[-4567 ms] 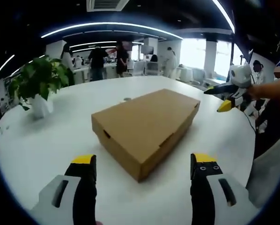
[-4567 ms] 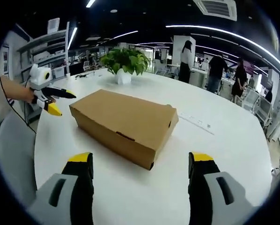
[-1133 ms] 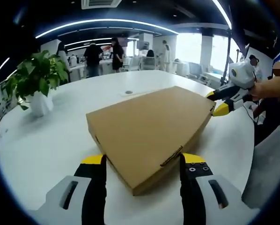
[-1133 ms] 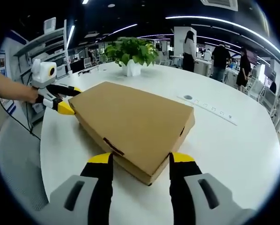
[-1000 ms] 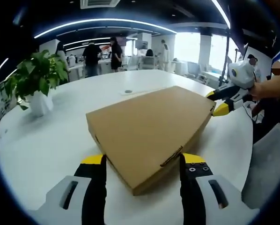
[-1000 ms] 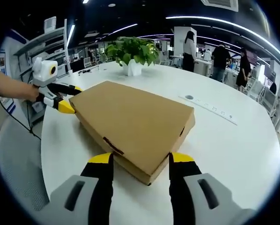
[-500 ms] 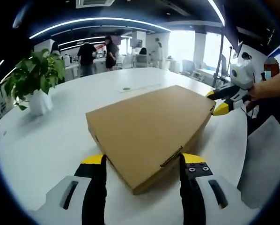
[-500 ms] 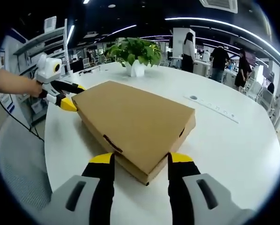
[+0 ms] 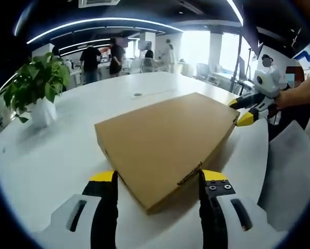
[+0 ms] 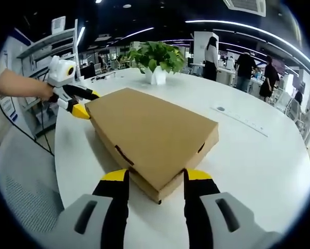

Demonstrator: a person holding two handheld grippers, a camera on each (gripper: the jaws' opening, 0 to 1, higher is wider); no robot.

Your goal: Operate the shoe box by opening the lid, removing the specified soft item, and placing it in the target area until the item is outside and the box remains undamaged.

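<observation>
The closed shoe box [image 9: 165, 140] hides its contents, and its near corner hides whether either gripper's jaws touch it

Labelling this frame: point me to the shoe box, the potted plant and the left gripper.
shoe box [image 9: 160, 137], left gripper view, middle of the closed lid.
potted plant [image 10: 157, 57], right gripper view, on the leaves.
left gripper [image 9: 156, 179], left gripper view, midway between its yellow tips.

shoe box [image 9: 163, 137]: plain brown cardboard, between the jaws
jaws: black, yellow tips
bench [image 9: 51, 150]: white
plant [image 10: 157, 56]: green leaves, white pot
</observation>
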